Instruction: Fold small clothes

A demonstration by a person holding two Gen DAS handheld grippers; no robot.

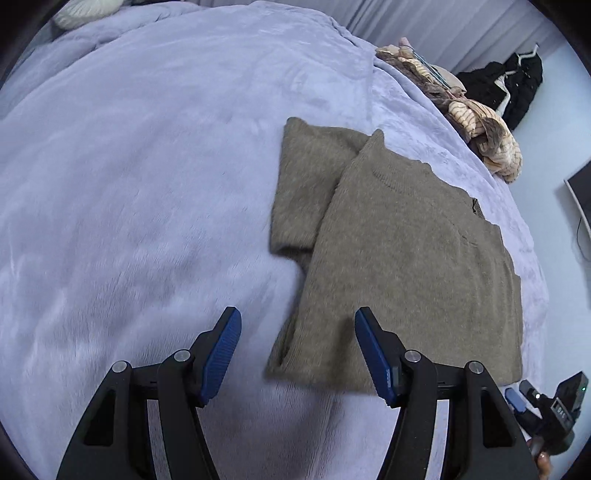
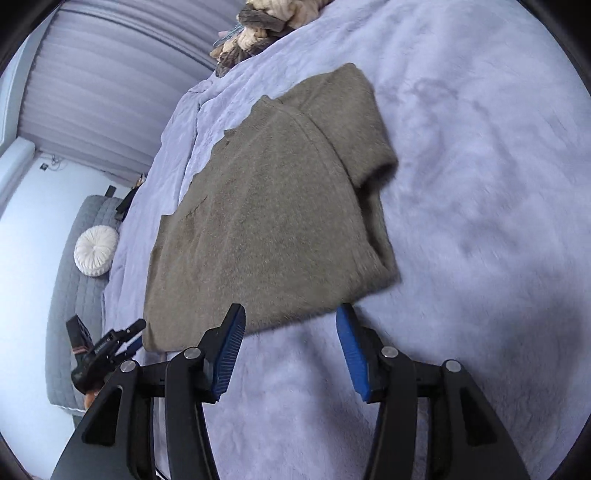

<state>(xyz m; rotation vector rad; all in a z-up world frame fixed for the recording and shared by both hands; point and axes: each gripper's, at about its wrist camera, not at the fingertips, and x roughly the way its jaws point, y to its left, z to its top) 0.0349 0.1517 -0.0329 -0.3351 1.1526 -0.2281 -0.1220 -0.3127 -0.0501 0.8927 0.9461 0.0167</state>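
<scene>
A grey-brown knit sweater [image 1: 406, 251] lies flat on the lavender plush blanket [image 1: 147, 184], body folded lengthwise, one short sleeve sticking out to the side. My left gripper [image 1: 297, 350] is open and empty, hovering above the sweater's near hem corner. In the right wrist view the same sweater [image 2: 266, 206] lies ahead, and my right gripper [image 2: 291, 347] is open and empty just short of its near edge. Each gripper shows small in the other's view: the right gripper [image 1: 532, 400] at the lower right, the left gripper [image 2: 110, 343] at the lower left.
A pile of striped beige and brown clothes [image 1: 476, 122] sits at the blanket's far edge, also in the right wrist view [image 2: 258, 26]. A black garment [image 1: 509, 88] lies beyond. A round white cushion [image 2: 96, 251] rests on a grey quilted seat [image 2: 70, 295] beside the bed.
</scene>
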